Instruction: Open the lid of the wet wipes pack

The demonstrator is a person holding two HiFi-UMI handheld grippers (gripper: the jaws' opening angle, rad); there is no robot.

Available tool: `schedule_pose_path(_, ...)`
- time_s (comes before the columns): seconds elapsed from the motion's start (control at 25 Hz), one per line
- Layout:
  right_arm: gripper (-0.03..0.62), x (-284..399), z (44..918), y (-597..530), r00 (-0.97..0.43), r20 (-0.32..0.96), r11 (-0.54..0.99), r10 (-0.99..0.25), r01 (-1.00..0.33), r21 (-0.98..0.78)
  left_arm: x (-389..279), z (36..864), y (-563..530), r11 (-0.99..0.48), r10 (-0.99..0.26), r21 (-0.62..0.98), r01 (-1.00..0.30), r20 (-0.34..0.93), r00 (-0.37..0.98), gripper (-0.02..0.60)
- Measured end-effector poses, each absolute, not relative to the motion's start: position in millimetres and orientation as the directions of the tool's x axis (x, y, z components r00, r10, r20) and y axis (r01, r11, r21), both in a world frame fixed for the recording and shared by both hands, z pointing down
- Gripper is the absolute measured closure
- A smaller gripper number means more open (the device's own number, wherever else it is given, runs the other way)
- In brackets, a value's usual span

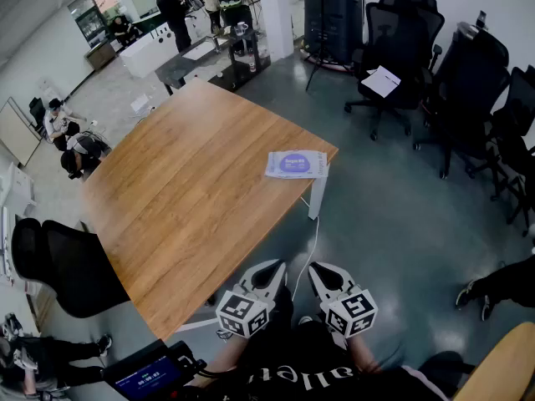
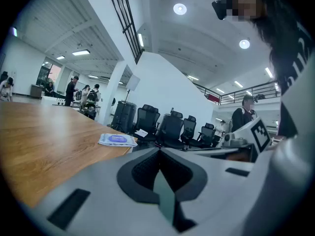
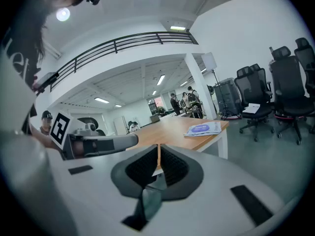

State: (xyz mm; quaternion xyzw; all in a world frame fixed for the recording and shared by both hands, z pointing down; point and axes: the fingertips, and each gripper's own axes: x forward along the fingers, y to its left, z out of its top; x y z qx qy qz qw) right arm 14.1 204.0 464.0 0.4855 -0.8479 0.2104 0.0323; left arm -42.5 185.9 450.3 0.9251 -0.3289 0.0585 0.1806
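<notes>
Lying alone by the right-hand corner of the single brown wooden bench [image 1: 184, 190] is one flat white wet wipes pack [image 1: 297, 164] with a purple oval label, whose print is showing too small to read. Two white handheld grippers, the left gripper [image 1: 269, 267] and the right gripper [image 1: 320, 270], are hovering side by side off the bench's near edge, well apart from the pack. Each gripper's fingers are sitting pressed together with nothing between them. Each is carrying one cube with black square markers.
</notes>
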Motion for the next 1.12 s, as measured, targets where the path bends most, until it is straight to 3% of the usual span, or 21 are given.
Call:
schedule_pose_path(0.72, 0.571, 9, 458, 20, -0.404, 0.29, 0.316, -0.868, -0.898, -0.305, -46, 470, -4, -0.785, -0.456, 0.334, -0.521, 0.258, 0.852, 0.58)
schedule_pose_path(1.12, 0.571, 42, 477, -25, -0.409, 0.345, 0.294, -0.845, -0.894, -0.339, -45, 507, -55, -0.719, -0.485, 0.353, -0.598, 0.36, 0.797, 0.58)
